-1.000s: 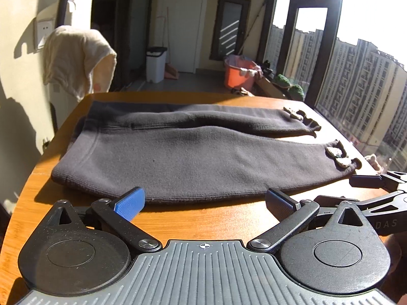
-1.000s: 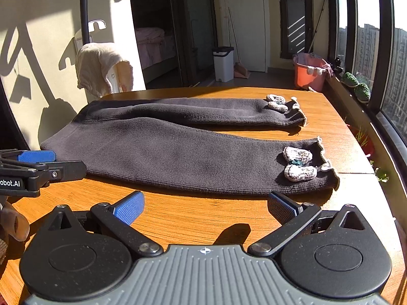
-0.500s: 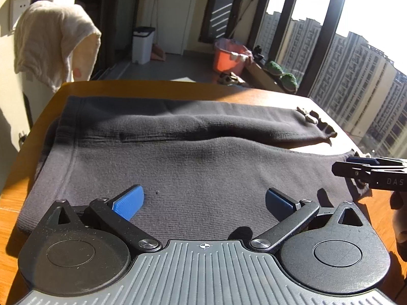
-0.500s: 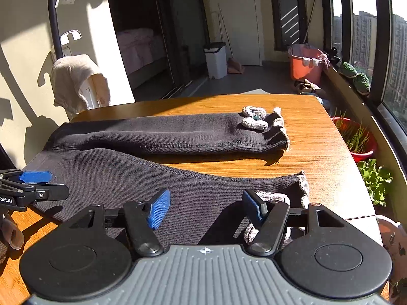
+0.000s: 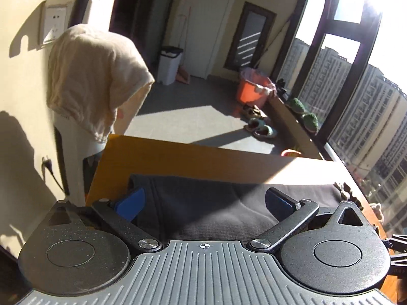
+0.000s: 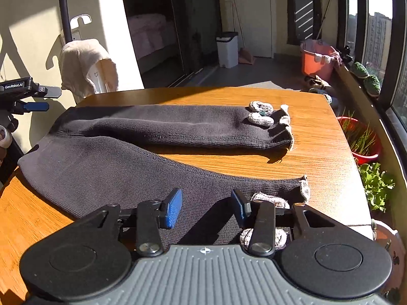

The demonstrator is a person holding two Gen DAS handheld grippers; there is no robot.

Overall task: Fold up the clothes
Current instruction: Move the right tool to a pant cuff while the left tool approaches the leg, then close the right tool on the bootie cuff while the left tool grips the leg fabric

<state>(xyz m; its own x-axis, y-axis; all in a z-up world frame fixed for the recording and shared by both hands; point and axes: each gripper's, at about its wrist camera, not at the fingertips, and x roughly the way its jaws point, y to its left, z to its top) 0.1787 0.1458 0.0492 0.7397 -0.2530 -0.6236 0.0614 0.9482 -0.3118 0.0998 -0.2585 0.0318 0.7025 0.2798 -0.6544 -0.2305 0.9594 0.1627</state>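
— How many garments lie on the wooden table (image 6: 318, 150)?
— One pair of dark grey knit trousers (image 6: 142, 157) with two legs, and one cream towel (image 6: 81, 63) draped behind.
— And beyond?
— One white lidded bin (image 6: 227, 49), one orange bucket (image 6: 315, 58), two round green plants (image 6: 366, 75).

Dark grey trousers (image 6: 142, 167), seemingly grey-white cuff bows (image 6: 260, 117), orange-brown table (image 6: 318, 152).

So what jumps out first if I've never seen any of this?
Dark knitted trousers lie flat across a sunlit wooden table, with pale crocheted trims at the cuffs. The right hand-held gripper sits over the near leg's cuff, blue pads apart. The left hand-held gripper sits open above the waist end.
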